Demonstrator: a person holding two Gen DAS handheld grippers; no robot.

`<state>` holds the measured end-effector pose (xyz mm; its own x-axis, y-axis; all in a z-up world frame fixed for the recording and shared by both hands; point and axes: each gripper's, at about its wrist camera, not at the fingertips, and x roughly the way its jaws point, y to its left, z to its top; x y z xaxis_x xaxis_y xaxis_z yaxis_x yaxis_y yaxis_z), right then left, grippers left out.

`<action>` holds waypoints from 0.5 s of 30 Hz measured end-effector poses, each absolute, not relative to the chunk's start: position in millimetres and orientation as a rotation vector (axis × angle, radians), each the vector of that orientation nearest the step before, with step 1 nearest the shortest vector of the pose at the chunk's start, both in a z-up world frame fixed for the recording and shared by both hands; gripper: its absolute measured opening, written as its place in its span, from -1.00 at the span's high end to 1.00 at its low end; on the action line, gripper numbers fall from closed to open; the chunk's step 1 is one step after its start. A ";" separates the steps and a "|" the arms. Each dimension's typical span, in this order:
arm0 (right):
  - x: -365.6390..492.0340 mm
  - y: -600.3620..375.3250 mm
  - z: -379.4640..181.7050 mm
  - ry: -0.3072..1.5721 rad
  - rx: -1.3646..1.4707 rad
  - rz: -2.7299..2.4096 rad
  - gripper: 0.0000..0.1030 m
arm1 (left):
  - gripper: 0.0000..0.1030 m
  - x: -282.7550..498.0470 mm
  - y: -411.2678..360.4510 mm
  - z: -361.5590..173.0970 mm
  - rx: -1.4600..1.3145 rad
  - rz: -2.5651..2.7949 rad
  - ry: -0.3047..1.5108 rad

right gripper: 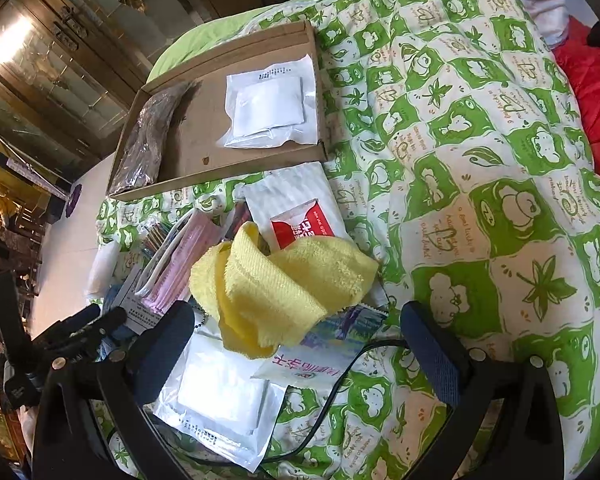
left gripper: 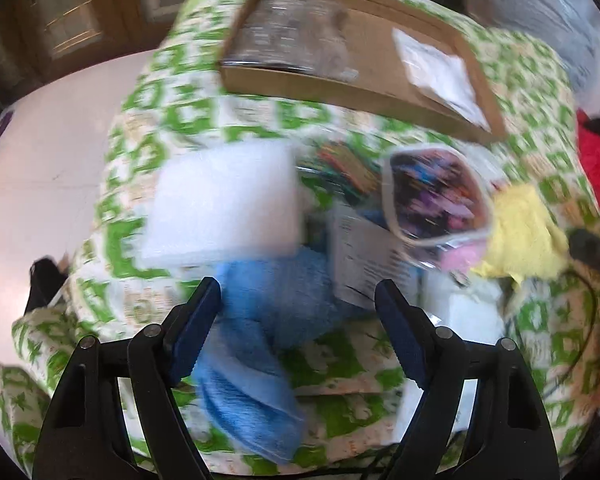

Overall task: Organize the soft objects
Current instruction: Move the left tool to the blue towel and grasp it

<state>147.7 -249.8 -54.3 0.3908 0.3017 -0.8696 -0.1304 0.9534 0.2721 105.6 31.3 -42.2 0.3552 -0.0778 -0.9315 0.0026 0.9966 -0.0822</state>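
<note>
A flat cardboard box (right gripper: 204, 152) lies on the green-patterned quilt (right gripper: 480, 160) with a white sealed pouch (right gripper: 272, 108) and a dark wrapped bundle (right gripper: 148, 140) inside; the box also shows in the left wrist view (left gripper: 364, 92). A yellow cloth (right gripper: 276, 284) lies crumpled on a pile of packets just ahead of my open, empty right gripper (right gripper: 296, 340). In the blurred left wrist view a blue cloth (left gripper: 260, 320) lies between the fingers of my open left gripper (left gripper: 300, 308), untouched as far as I can tell. A white foam pad (left gripper: 224, 204) lies beyond it.
Around the yellow cloth lie a red-and-white wipes packet (right gripper: 300, 216), pink packets (right gripper: 184, 256), a white pouch (right gripper: 220, 396) and a black cable (right gripper: 332, 392). A clear bag of colourful items (left gripper: 436, 196) and a red garment (left gripper: 596, 160) show left. Floor lies beyond the bed's edge (left gripper: 40, 184).
</note>
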 end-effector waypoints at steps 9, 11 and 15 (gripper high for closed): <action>147.4 -250.9 -53.4 1.133 0.170 0.276 -1.00 | -0.56 97.3 4.9 -36.8 0.010 -0.215 1.210; 147.4 -250.3 -53.1 1.130 0.162 0.274 -1.00 | -0.52 99.6 7.0 -39.3 0.011 -0.194 1.219; 148.5 -248.6 -51.6 1.131 0.157 0.277 -1.00 | -0.42 105.1 9.8 -54.0 0.049 -0.128 1.289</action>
<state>148.5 -248.6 -51.6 0.3965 0.2964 -0.8689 -0.1381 0.9549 0.2628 105.1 9.8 -54.0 0.2725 -0.0677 -0.9598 0.1229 0.9918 -0.0351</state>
